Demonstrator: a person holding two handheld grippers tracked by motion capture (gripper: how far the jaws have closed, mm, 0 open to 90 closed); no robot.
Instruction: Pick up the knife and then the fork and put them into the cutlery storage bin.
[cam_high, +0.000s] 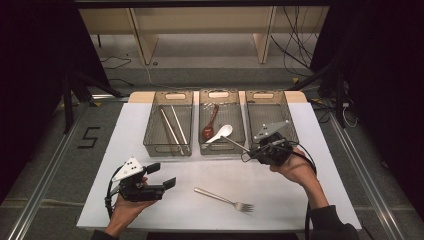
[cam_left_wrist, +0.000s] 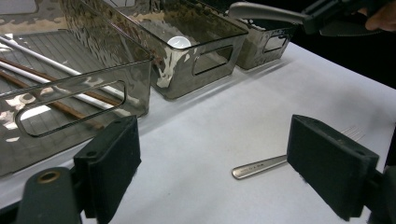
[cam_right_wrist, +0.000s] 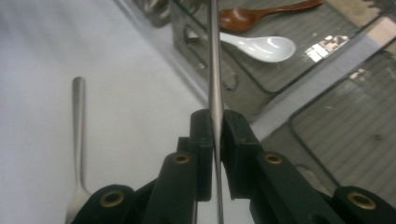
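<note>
Gripping metal handle (cam_right_wrist: 214, 70), right gripper (cam_right_wrist: 214, 140) fingers pinched; left gripper (cam_left_wrist: 212, 163) fingers apart

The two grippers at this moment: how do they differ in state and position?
The left gripper has its jaws wide apart with nothing between them; the right gripper is clamped on a thin metal handle. The left hangs low over the bare white table near the fork; the right sits at the middle bin, handle reaching over it. Both are hand-held with black jaws.
</note>
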